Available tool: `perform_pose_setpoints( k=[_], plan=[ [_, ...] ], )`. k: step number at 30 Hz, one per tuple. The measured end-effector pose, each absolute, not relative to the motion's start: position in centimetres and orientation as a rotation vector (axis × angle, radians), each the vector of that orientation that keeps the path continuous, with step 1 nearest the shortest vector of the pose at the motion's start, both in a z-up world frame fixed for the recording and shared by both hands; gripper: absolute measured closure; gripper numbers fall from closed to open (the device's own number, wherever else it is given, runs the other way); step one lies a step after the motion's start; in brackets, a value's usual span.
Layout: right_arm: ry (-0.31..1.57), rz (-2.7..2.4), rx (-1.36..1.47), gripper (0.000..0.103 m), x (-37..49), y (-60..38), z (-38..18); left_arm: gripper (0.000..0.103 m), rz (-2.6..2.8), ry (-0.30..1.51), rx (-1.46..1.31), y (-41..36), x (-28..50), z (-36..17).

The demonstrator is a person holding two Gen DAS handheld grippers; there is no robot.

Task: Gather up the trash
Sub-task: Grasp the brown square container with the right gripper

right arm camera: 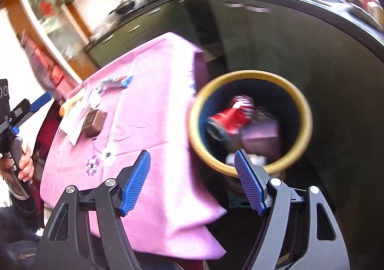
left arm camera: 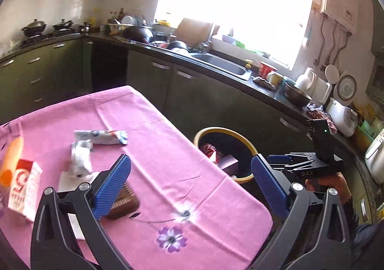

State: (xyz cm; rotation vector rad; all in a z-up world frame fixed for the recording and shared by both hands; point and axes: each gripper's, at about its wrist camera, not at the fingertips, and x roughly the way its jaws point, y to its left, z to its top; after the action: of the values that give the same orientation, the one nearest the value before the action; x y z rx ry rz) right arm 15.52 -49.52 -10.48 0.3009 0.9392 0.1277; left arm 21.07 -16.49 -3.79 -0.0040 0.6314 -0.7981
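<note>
Both hand-held grippers are empty with their jaws apart. The left hand-held gripper (left arm camera: 190,182) hangs over the near part of the pink tabletop (left arm camera: 153,130), jaws at their widest, nothing between the blue pads. The right hand-held gripper (right arm camera: 192,183) sits over the gap between the tabletop edge and the yellow-rimmed trash bin (right arm camera: 249,75), jaws also parted and bare.

The bin stands on the floor just beside the right-hand edge of the tabletop and already holds a red can (right arm camera: 234,116) and a purple box (right arm camera: 261,135). Trash left on the cloth: a white-and-blue wrapper (left arm camera: 100,137), a crumpled packet (left arm camera: 81,157) touching it, a red-and-white carton (left arm camera: 24,188), some white paper (left arm camera: 72,178) and a small brown box (left arm camera: 122,205) right under the left jaw.

The step in hand looks like going back for the next piece. The brown box is the nearest candidate: drop the left gripper straight down over it, straddle its short sides, and close only once the pads are below its top edge. Pressing into the cloth risks bunching it and dragging the paper along.

For carrying, the tabletop's right edge is draped and soft, so lift clear before crossing it. The bin mouth is wide and unobstructed; the dark cabinets behind leave open floor around it.
</note>
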Motion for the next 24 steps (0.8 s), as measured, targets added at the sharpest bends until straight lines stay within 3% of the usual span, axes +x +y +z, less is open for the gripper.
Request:
perform_pose_setpoints(
  k=[10, 17, 24],
  plan=[
    [0.978, 0.436, 0.119, 0.031, 23.9, -32.3, -12.2, 0.007, -0.502, 0.584, -0.086, -2.7, 17.2, -4.8],
    [0.974, 0.362, 0.035, 0.031, 27.5, -23.8, -14.1, 0.007, -0.485, 0.573, -0.117, -0.2, 16.1, -5.6],
    [0.984, 0.238, 0.007, 0.031, 28.5, -22.1, -15.5, 0.007, -0.515, 0.571, -0.129, 0.9, 15.6, -6.4]
  ],
)
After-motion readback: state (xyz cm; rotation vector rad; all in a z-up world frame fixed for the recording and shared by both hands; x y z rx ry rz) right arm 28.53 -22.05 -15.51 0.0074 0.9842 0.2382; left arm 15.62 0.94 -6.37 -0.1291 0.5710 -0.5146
